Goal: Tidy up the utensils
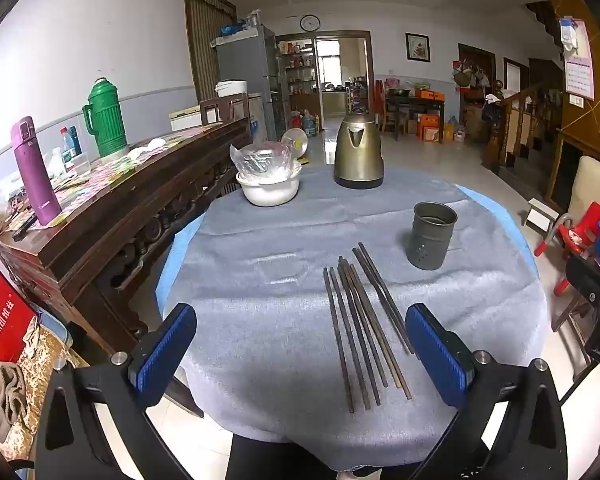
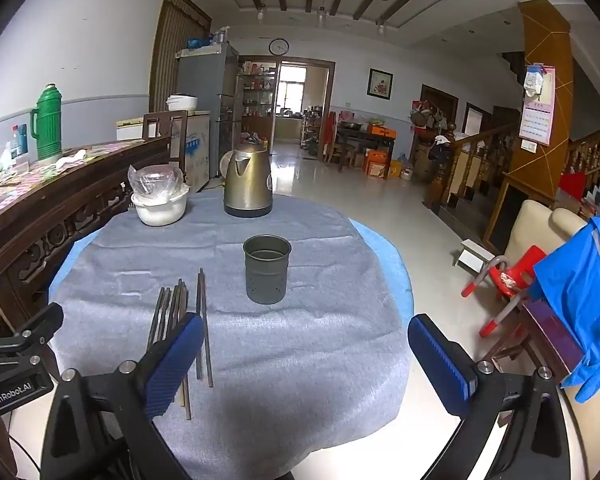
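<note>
Two grippers hanging wide open over a table, gripping nothing.

Left gripper (image 1: 300, 344) is sitting at the bottom centre of the left wrist frame, blue pads (image 1: 162, 354) spread either side of the chopsticks (image 1: 360, 328), which are lying flat on the grey cloth (image 1: 260, 280) in a loose bunch, centre frame. Grey metal holder (image 1: 432, 240) is standing upright right of centre, just beyond the chopstick tips, apart from them. Right gripper (image 2: 306, 360) is hovering bottom centre of its frame, chopsticks (image 2: 204, 328) beside its left finger. Kettle (image 1: 358, 152) and white bowl (image 1: 270, 190) are standing at the far edge.
</note>
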The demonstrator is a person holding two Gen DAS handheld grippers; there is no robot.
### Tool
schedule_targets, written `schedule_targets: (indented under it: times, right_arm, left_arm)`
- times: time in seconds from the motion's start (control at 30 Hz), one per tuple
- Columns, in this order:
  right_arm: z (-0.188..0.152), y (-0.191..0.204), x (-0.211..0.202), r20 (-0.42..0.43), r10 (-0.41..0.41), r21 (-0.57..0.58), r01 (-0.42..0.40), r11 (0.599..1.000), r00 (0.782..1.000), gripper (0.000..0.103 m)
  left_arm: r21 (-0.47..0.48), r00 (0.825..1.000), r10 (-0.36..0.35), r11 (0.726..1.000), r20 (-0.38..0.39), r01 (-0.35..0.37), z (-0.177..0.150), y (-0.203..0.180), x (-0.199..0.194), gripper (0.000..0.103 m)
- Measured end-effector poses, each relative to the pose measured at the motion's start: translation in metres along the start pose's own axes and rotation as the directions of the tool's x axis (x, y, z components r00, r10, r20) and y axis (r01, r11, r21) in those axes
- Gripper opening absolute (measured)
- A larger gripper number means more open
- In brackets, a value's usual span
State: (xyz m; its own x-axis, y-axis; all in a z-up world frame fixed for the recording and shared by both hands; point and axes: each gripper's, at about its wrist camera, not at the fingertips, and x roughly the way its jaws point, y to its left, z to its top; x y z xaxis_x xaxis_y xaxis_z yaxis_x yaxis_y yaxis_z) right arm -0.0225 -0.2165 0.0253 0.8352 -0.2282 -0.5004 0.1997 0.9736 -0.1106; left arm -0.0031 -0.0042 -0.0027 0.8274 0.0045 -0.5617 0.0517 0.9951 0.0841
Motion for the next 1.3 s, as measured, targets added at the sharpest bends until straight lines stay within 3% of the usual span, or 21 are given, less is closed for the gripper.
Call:
schedule_targets:
  times: [1.3]
  right_arm:
    - [-0.003, 0.014, 0.003, -0.008, 0.006, -0.018, -0.006, 1.0, 1.0, 0.103]
  left_arm:
    - [-0.01, 1.0, -0.004, 1.0, 0.001, 0.004, -0.002, 0.004, -0.003, 0.103]
